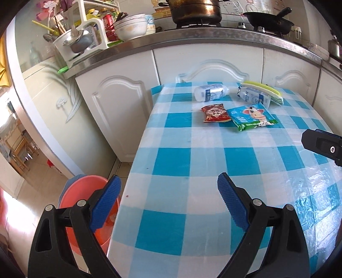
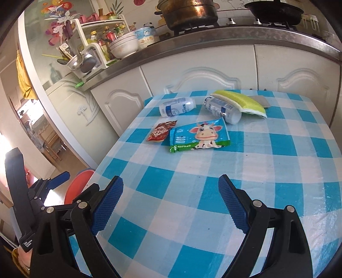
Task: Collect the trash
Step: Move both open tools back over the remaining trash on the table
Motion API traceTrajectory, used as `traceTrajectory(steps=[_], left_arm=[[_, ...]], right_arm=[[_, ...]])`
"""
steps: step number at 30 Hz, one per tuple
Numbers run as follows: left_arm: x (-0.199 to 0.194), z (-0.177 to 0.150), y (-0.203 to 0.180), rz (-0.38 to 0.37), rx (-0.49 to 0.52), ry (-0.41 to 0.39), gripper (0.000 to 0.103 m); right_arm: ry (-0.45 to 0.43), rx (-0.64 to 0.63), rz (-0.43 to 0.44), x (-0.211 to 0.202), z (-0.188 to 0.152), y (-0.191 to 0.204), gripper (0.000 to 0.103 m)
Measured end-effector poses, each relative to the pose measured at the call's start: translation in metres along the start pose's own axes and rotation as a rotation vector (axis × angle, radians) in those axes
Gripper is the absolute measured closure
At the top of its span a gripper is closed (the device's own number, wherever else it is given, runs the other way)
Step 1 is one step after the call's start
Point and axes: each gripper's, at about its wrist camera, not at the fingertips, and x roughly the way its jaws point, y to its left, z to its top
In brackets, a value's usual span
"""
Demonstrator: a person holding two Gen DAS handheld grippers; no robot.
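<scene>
On the blue-checked table (image 1: 192, 162) (image 2: 213, 184) lie a red snack wrapper (image 1: 215, 112) (image 2: 162, 133), a blue cow-print packet (image 1: 251, 115) (image 2: 199, 135) and two white bottles on their sides (image 1: 210, 92) (image 2: 177, 106), (image 1: 254, 96) (image 2: 224, 110). A yellow-green sponge (image 1: 264, 87) (image 2: 239, 100) rests against the second bottle. My left gripper (image 1: 168, 197) hangs open over the table's near left edge, nothing between its pads. My right gripper (image 2: 171, 197) is open and empty too, well short of the trash. An orange basin (image 1: 89, 192) (image 2: 78, 188) stands on the floor left of the table.
White kitchen cabinets (image 1: 119, 111) and a steel counter (image 1: 192, 36) rise behind the table, carrying a pot (image 1: 194, 10), a pan (image 1: 269, 20), bowls (image 1: 131, 26) and a dish rack (image 1: 85, 34). A doorway opens at far left. The other gripper's body (image 1: 322, 145) (image 2: 32, 192) shows at each view's edge.
</scene>
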Motion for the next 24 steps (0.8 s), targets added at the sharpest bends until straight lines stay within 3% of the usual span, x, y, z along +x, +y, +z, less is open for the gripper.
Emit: traceTrajectory(steps=[24], left_arm=[[0.005,0.017,-0.083,-0.045,0.161,-0.001,0.011]], right_arm=[[-0.052,0.156,-0.083,-0.031,-0.004,-0.097,0.013]])
